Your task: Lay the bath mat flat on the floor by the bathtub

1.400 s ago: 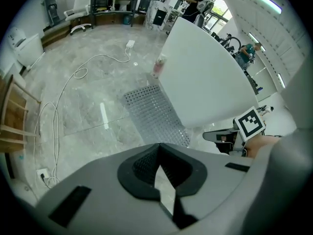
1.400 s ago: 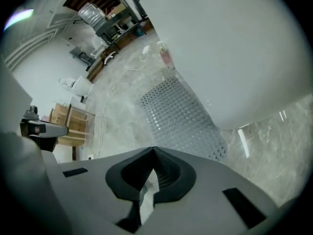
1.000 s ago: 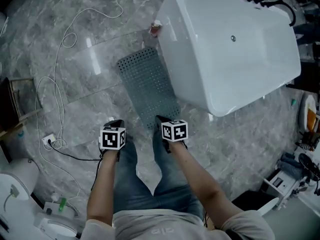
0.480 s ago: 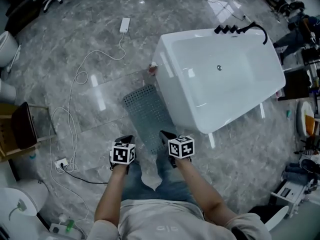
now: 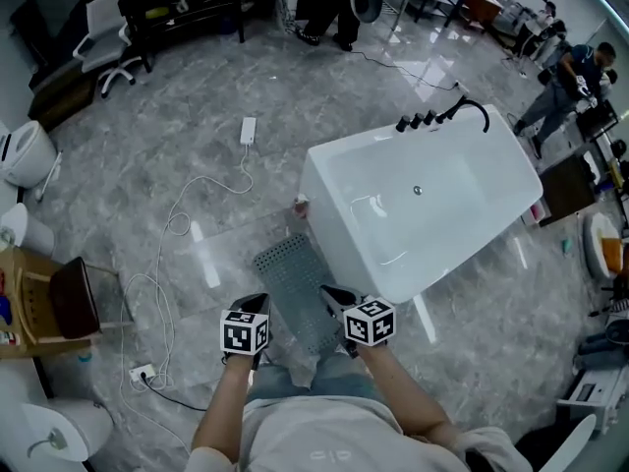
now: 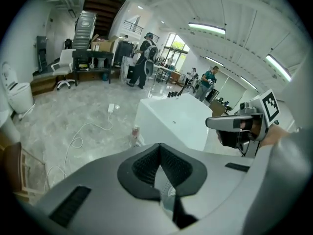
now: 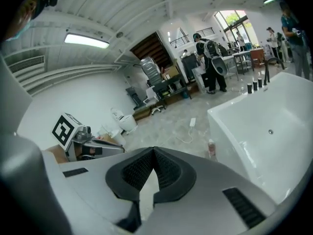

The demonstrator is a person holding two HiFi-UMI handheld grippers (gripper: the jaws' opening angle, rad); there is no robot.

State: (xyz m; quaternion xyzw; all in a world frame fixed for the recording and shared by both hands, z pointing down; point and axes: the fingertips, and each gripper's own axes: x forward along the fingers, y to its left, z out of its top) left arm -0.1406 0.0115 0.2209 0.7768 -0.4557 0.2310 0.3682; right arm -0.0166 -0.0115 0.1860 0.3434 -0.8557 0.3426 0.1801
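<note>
The grey perforated bath mat (image 5: 293, 285) lies flat on the marble floor along the near side of the white bathtub (image 5: 423, 205). Both grippers are held up in the air above the mat's near end, apart from it. My left gripper (image 5: 257, 303) is shut with nothing between its pads (image 6: 146, 168). My right gripper (image 5: 329, 293) is shut and empty too, as its own view (image 7: 154, 156) shows. Each gripper view looks across the room toward the bathtub (image 6: 171, 121) (image 7: 264, 126).
A small bottle (image 5: 301, 206) stands at the tub's corner by the mat's far end. A white cable with a power adapter (image 5: 248, 129) winds over the floor to the left. A wooden stool (image 5: 59, 303) and a toilet (image 5: 25, 152) stand at left. People stand at the far side.
Both grippers and the head camera have risen well above the floor, so the mat and tub look smaller. The mat stays flat where it was. Both grippers remain shut.
</note>
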